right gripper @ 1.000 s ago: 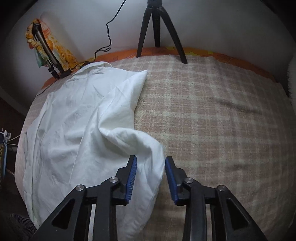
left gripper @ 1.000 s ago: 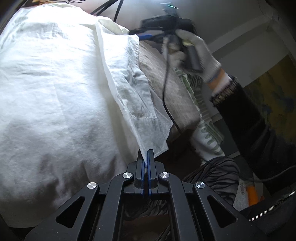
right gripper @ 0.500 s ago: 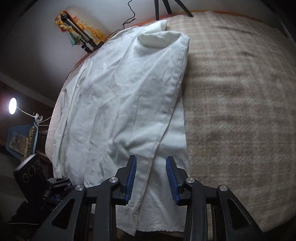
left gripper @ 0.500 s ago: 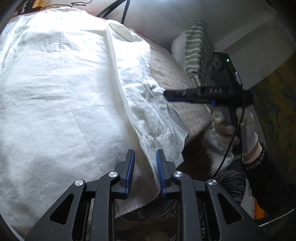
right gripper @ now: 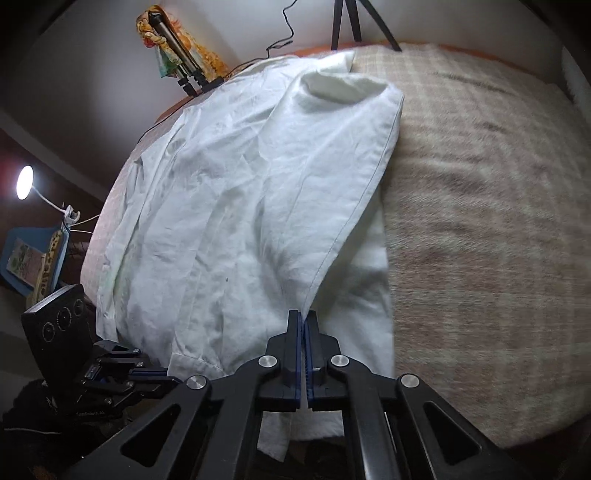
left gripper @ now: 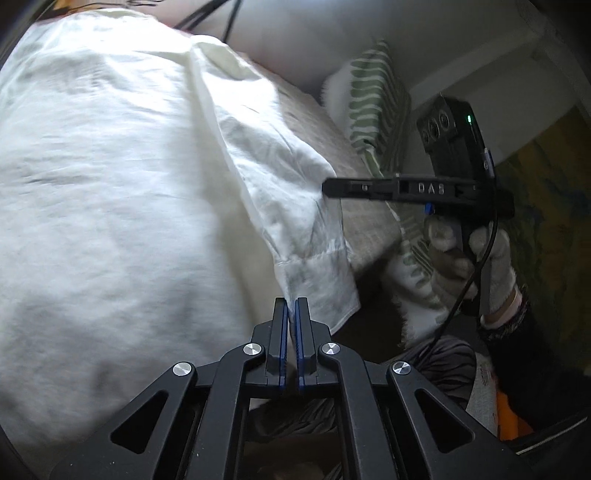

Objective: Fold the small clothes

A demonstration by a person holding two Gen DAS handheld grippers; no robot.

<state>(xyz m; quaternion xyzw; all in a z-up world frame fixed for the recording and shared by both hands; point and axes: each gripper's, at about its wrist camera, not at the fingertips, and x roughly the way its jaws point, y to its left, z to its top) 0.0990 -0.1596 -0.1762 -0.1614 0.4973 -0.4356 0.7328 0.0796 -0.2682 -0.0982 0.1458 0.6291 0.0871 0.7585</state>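
Note:
A white long-sleeved shirt (left gripper: 110,166) lies spread on a beige checked bed cover (right gripper: 480,221). Its sleeve (left gripper: 295,206) is folded over the body and runs down to the near edge. My left gripper (left gripper: 291,306) is shut on the sleeve cuff (left gripper: 317,277) at the bed's edge. My right gripper (right gripper: 305,321) is shut on the sleeve's seamed edge (right gripper: 354,221), which rises taut from the shirt (right gripper: 229,206). In the left wrist view the right gripper (left gripper: 332,186) shows side-on, pinching the sleeve higher up.
A green-striped pillow (left gripper: 373,110) lies past the bed's right side. A black tripod (right gripper: 354,22) and a small stand with a patterned cloth (right gripper: 177,62) stand at the bed's far edge. A lamp (right gripper: 26,181) glows at the left.
Both grippers were open half a second ago and have closed: the left on the sleeve cuff, the right on the sleeve's edge. The sleeve now lifts slightly between them.

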